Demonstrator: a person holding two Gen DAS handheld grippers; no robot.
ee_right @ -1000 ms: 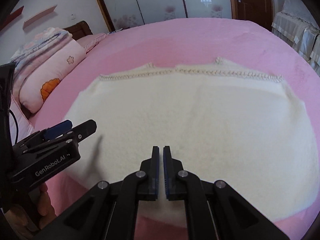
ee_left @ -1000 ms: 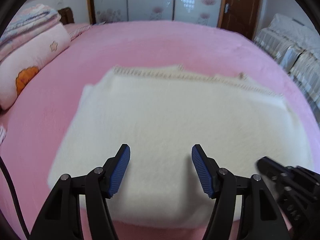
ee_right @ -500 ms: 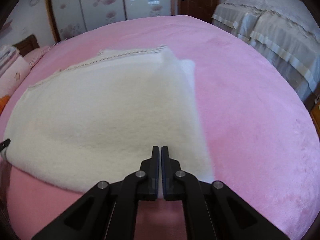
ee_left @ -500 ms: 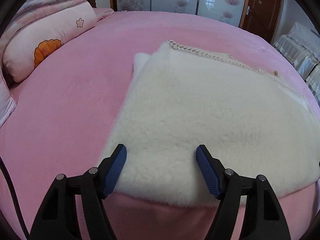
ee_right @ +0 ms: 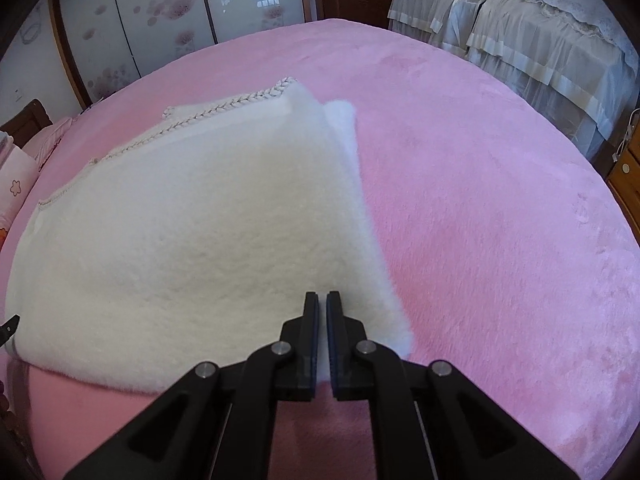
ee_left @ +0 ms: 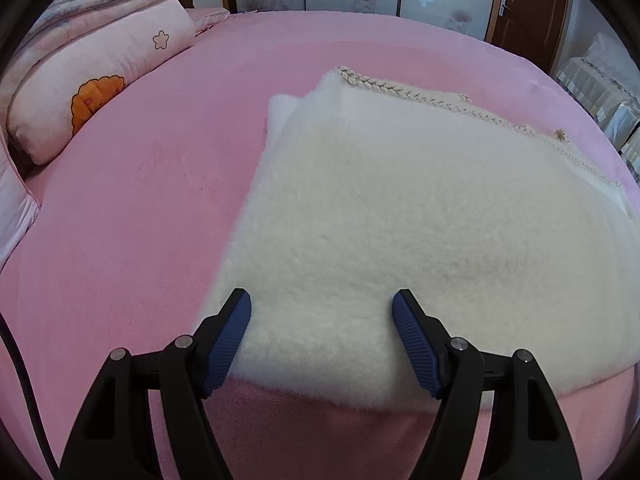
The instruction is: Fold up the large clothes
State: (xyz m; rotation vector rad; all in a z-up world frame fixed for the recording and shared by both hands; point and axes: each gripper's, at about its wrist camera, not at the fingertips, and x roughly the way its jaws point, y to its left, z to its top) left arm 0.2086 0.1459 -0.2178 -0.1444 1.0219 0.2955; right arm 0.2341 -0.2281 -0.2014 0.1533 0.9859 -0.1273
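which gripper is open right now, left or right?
The left gripper: its blue-padded fingers are spread wide over the near edge of the white fluffy garment. The right gripper has its fingers nearly together.

Pink plush bed [ee_left: 132, 208]; folded white fleecy garment [ee_left: 400, 216] flat on it, pillow [ee_left: 92, 88] at head.

Soft daylight; strong fisheye edge-warp

Pink bed [ee_left: 160, 200], floral sliding wardrobe doors [ee_right: 160, 20], brown door [ee_left: 524, 4].
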